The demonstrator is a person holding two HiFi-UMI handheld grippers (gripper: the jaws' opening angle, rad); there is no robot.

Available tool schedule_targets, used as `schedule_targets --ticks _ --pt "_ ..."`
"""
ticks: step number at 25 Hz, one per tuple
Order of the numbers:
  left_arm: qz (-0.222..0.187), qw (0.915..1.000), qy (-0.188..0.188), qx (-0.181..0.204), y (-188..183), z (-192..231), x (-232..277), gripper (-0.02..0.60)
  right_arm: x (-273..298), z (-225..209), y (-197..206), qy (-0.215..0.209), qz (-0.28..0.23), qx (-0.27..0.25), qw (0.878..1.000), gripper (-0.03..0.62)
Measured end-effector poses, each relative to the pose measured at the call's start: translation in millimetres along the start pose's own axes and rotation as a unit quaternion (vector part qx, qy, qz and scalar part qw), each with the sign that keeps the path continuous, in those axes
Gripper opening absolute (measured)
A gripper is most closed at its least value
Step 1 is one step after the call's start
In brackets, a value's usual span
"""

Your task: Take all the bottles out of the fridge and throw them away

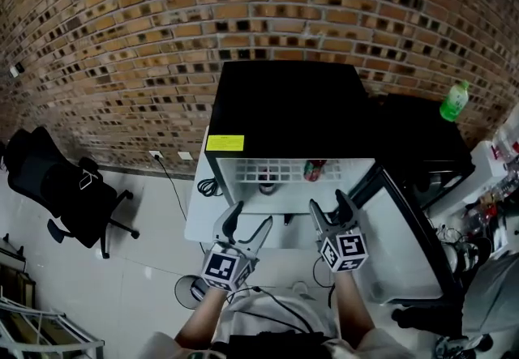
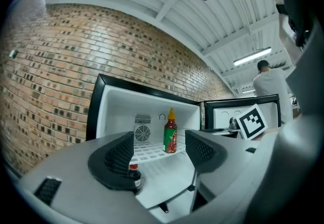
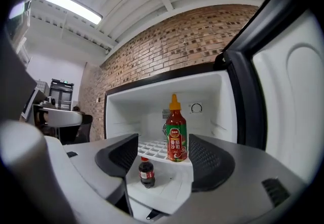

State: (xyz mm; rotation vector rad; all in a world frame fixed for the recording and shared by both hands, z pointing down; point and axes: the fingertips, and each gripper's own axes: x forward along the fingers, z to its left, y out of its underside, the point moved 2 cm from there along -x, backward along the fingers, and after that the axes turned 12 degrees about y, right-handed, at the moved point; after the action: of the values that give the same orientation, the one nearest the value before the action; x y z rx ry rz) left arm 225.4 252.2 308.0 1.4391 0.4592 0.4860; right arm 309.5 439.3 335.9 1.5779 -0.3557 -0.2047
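Ketchup bottle (image 3: 176, 129) stands upright near the fridge shelf (image 3: 152, 148) front edge, so the right gripper (image 3: 162, 148) lines up level, fingers spread and empty, as on the left gripper (image 2: 158, 146).

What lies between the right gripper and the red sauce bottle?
Nothing; the right gripper view shows bare air from the right gripper to the sauce bottle. The cola bottle stands lower.

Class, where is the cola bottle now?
In the right gripper view, the cola bottle stands low in the open fridge, below the shelf, left of the sauce bottle.
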Motion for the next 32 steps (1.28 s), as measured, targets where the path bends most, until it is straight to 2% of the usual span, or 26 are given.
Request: schedule_targets --ticks 9,15,18,27,29,32 --pt "-0.008 0.9983 -0.055 -0.016 -8.6 12.3 -32.8 0.304 70.7 -2.5 -24.3 0.012 -0.012 -0.022 1.0 0.321" --pt "0.0 0.9971 -0.076 0.005 -2.5 20.3 -55.4 0.304 107.3 -4.5 -33.1 0.029 -0.014 -0.029 0.999 0.321" --pt "-0.006 0.9959 -0.09 -0.004 -9.6 20.0 -61.9 0.304 119.5 -7.6 -32.0 0.035 -0.008 -0.027 0.999 0.321" --pt "0.003 0.994 -0.109 0.012 5.9 31.5 -78.9 0.304 132.2 -1.3 -18.5 0.022 0.021 -0.028 0.999 0.311" --pt "-0.002 0.9946 -0.104 0.003 -1.9 25.5 -74.7 0.304 133.5 -3.1 -12.4 0.02 0.025 -0.035 0.999 0.29" --pt "0.006 0.9958 -0.09 0.015 3.0 23.4 -72.8 0.304 131.4 -4.4 -8.4 0.011 0.029 -0.043 0.999 0.284"
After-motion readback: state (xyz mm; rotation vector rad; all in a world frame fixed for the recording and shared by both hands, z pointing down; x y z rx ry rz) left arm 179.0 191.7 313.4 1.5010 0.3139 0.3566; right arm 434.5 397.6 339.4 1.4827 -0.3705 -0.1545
